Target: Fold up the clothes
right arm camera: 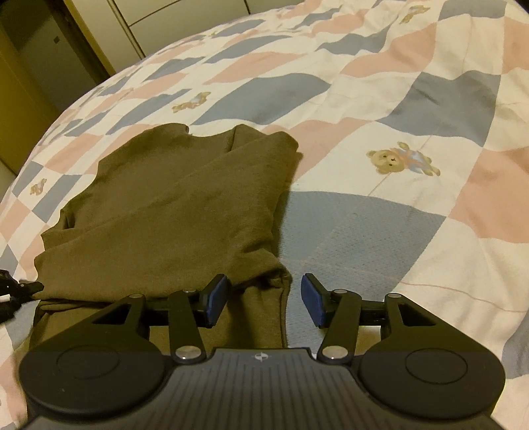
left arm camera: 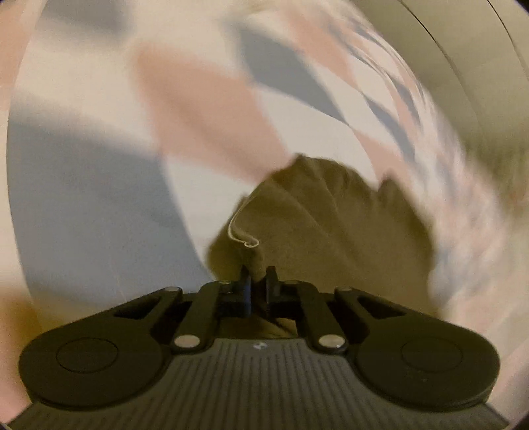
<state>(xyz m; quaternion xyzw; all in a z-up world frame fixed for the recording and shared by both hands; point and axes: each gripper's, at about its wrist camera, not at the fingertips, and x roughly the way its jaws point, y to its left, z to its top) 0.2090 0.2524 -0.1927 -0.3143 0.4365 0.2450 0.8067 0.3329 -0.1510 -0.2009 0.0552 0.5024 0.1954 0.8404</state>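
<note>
A bed with a checked quilt (left arm camera: 99, 182) in pink, blue and white fills the blurred left wrist view, where the left gripper (left arm camera: 258, 281) has its fingers pressed together on a bunched edge of the olive garment (left arm camera: 330, 225). In the right wrist view the garment lies partly folded on the quilt, and the right gripper (right arm camera: 264, 299) hangs spread over its near edge, gripping nothing. The fold would probably go best with the pinched edge carried over low and laid square.

We are in a home bedroom: a bed under a patchwork quilt (right arm camera: 380, 109) printed with teddy bears (right arm camera: 401, 162), and pale wardrobe doors (right arm camera: 158, 23) beyond it.
</note>
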